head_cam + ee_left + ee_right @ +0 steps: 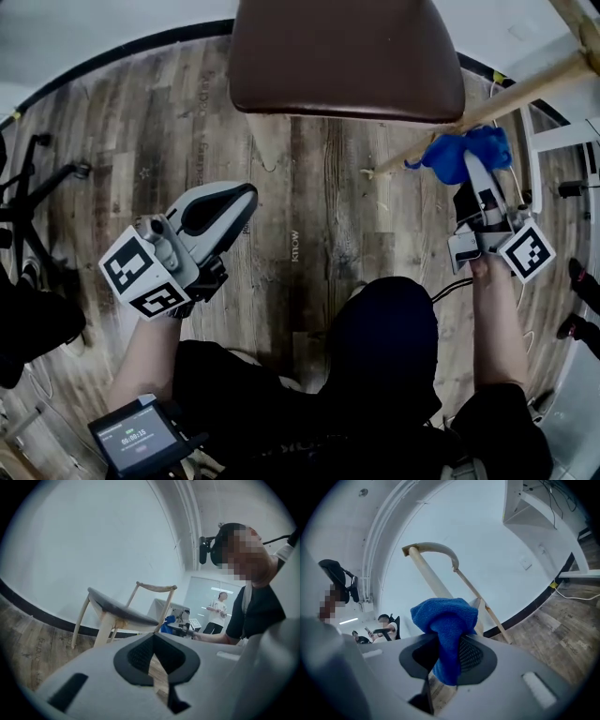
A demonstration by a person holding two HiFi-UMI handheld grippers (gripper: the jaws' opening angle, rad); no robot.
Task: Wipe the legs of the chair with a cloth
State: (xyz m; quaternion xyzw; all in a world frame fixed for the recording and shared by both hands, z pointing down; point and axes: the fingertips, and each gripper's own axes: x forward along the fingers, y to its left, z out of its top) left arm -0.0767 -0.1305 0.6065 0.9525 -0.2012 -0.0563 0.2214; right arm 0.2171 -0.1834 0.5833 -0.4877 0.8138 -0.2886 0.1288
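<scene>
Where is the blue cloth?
Head view, upper right: the blue cloth is clamped in the right hand-held gripper, against the chair's wooden leg, right of the brown seat.

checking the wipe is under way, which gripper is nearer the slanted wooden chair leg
Right. The right gripper holds the blue cloth right at the chair leg; the left gripper, shut and empty, hangs over the floor well off to the leg's left.
</scene>
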